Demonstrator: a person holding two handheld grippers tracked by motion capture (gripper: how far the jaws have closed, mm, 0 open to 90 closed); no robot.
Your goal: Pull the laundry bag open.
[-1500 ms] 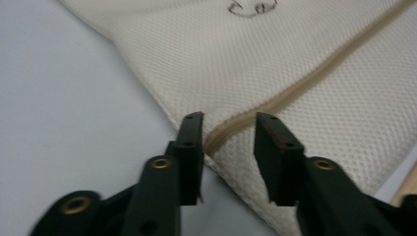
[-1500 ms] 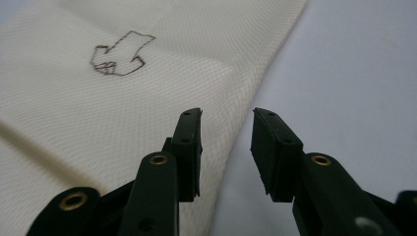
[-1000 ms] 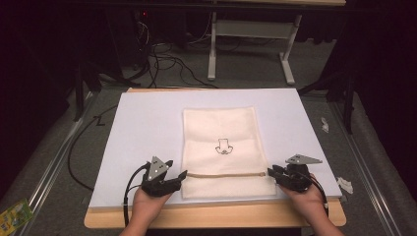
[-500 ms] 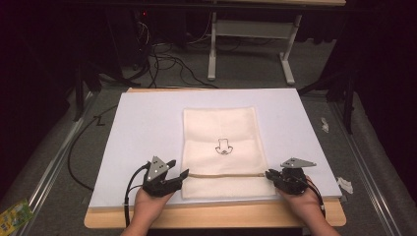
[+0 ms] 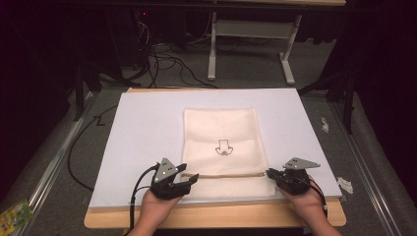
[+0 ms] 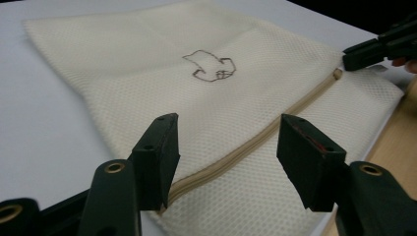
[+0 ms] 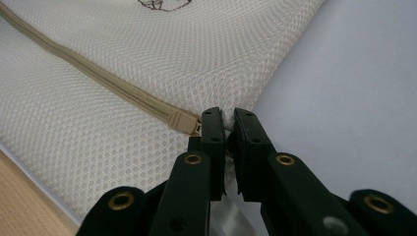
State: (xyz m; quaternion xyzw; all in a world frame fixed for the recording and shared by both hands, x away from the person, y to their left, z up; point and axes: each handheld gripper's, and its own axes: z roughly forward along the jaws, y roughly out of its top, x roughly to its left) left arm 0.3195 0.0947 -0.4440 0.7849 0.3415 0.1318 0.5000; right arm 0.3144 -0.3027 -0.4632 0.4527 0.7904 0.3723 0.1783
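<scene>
A cream mesh bag [image 5: 221, 142] with a small dark drawing lies flat on the white board [image 5: 147, 128]. A tan zipper [image 5: 226, 175] runs across its near end. My left gripper [image 5: 189, 179] stands open at the zipper's left end, and its jaws have just been closing a little. In the left gripper view the zipper [image 6: 275, 130] runs between the fingers of the left gripper [image 6: 223, 147], which do not press on it. My right gripper [image 7: 228, 123] has just been closing. It is shut on the bag's right edge beside the zipper pull [image 7: 184, 122].
The board rests on a wooden table [image 5: 211, 216] whose front edge lies under my hands. Paper scraps [image 5: 344, 184] lie right of the board, and a green packet [image 5: 12, 216] lies at the lower left. Cables and a white table frame [image 5: 246, 44] are behind.
The right gripper's jaws have closed onto the bag's right edge. Both hands have stayed about where they were.
</scene>
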